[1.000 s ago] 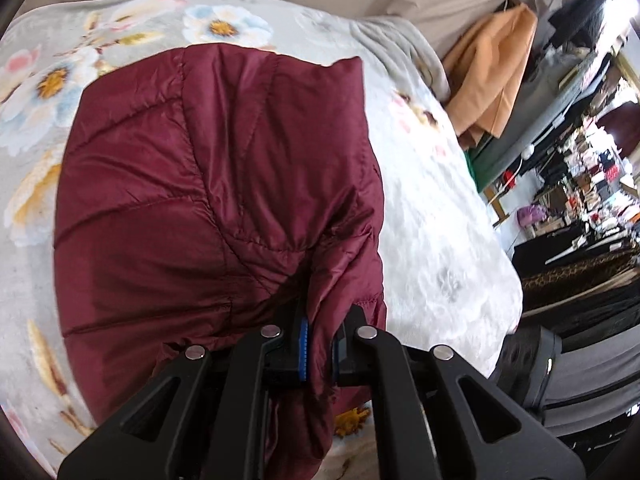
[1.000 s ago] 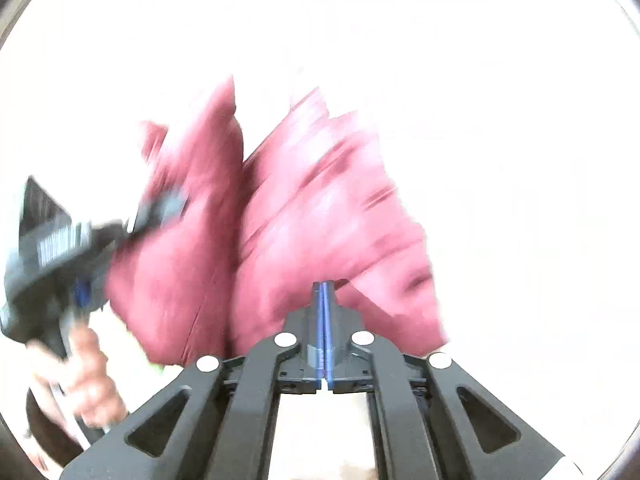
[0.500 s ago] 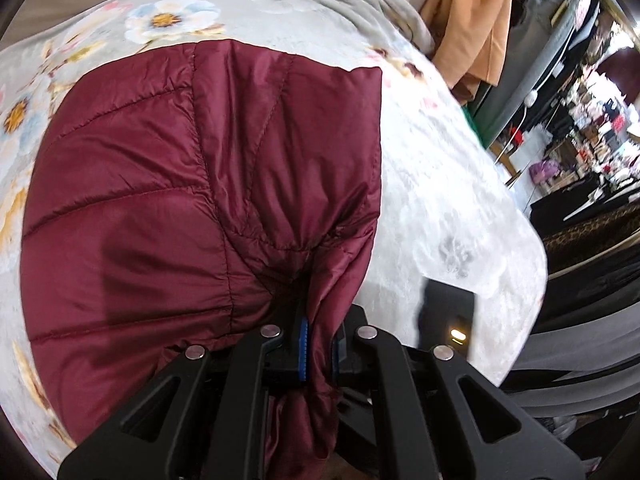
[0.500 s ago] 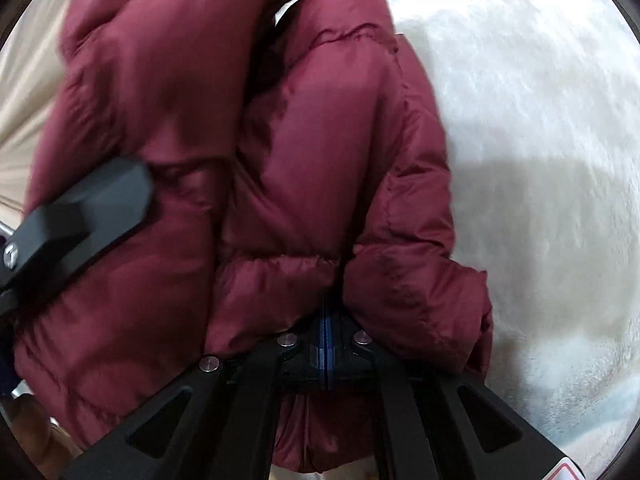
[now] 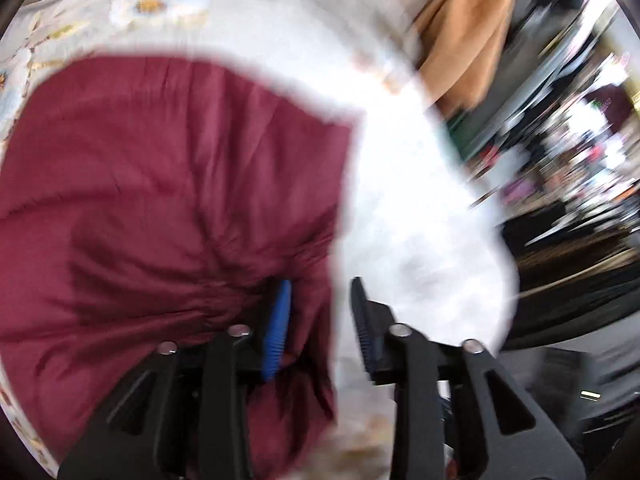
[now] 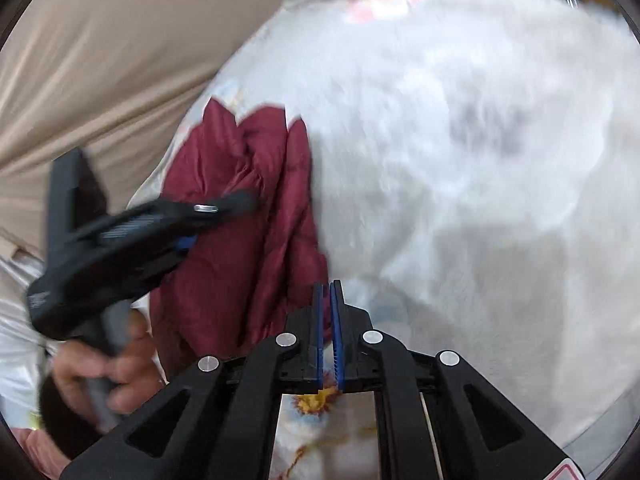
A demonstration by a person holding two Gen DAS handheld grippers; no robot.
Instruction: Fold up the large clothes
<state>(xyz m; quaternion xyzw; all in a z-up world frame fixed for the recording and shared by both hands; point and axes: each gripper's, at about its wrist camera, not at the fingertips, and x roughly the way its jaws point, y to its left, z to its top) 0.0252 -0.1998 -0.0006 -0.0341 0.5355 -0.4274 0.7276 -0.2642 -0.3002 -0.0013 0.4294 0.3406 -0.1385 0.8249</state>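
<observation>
A dark red puffer jacket lies folded on a white floral blanket. My left gripper is over the jacket's near right edge. Its jaws are opening, and a loose fold of the jacket hangs between them beside the blue left pad, with neither pad pressing on it. In the right wrist view the jacket is left of my right gripper. Those jaws are opening too, a narrow gap apart with nothing in it. The left gripper rests on the jacket, held by a hand.
A tan coat hangs beyond the bed's far right corner. Dark clothes and cluttered shelves fill the right side. A beige sheet lies to the left of the blanket, whose edge drops off at the right.
The left jaws, shut on the jacket fold before, have parted. The right gripper has let go of the jacket and pulled back and up, away from it.
</observation>
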